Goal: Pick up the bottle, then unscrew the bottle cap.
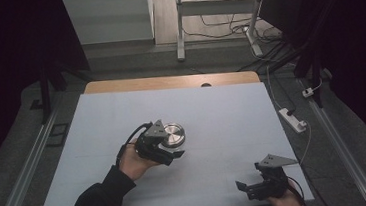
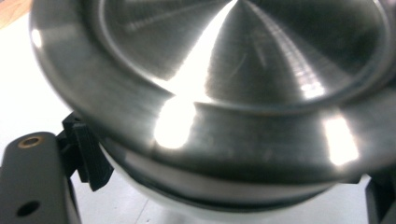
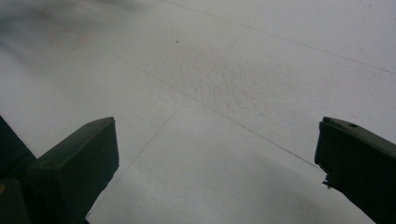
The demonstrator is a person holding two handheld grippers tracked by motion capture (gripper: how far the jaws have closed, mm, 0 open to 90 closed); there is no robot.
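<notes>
One thing in play: a round steel lid, near the middle of the table.
Left claw: clenched on the lid's near rim, at about six o'clock of the disc; in the left claw view the lid fills the frame, with a pale ring under its edge.
Right claw: released, jaws wide, at about four o'clock of the lid, over bare table.
Weight: probably heavy for its size.
Stiffness: rigid.
Surface: polished, likely slippery.
Best hold: across the thick rim, not the smooth top.
</notes>
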